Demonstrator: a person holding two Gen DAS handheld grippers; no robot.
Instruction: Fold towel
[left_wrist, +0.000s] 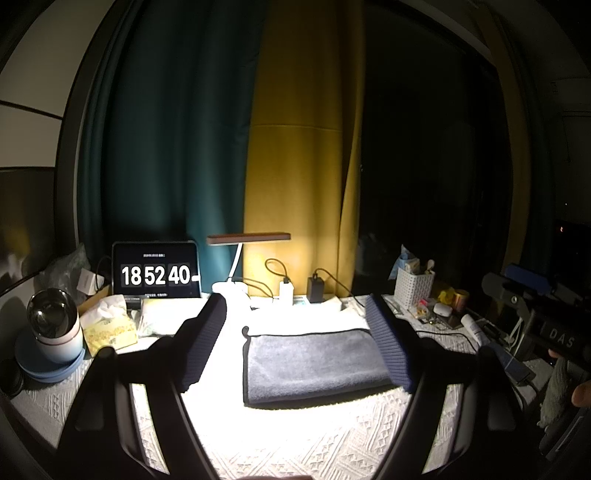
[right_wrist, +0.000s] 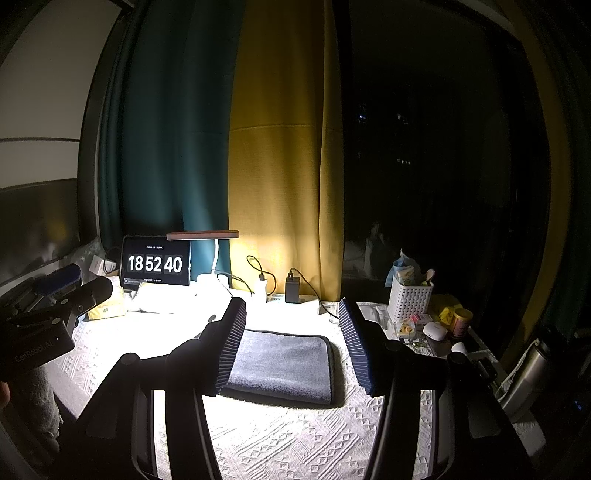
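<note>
A grey towel (left_wrist: 314, 363) with a dark hem lies folded into a flat rectangle on the white patterned tablecloth (left_wrist: 295, 435) under the desk lamp. It also shows in the right wrist view (right_wrist: 284, 363). My left gripper (left_wrist: 295, 343) is open and empty, held above and in front of the towel, its ribbed pads (left_wrist: 205, 347) spread to either side. My right gripper (right_wrist: 291, 345) is open and empty too, with the towel seen between its pads (right_wrist: 354, 347). The other gripper's body shows at the far right of the left view (left_wrist: 535, 314) and far left of the right view (right_wrist: 48, 317).
At the back stand a tablet clock (left_wrist: 157, 271), a desk lamp (left_wrist: 247, 240), chargers with cables (left_wrist: 316, 290) and curtains. A tissue box (left_wrist: 109, 328) and a cup (left_wrist: 55, 325) sit left. A white basket (right_wrist: 410, 301), small jars and a steel bottle (right_wrist: 528, 373) sit right.
</note>
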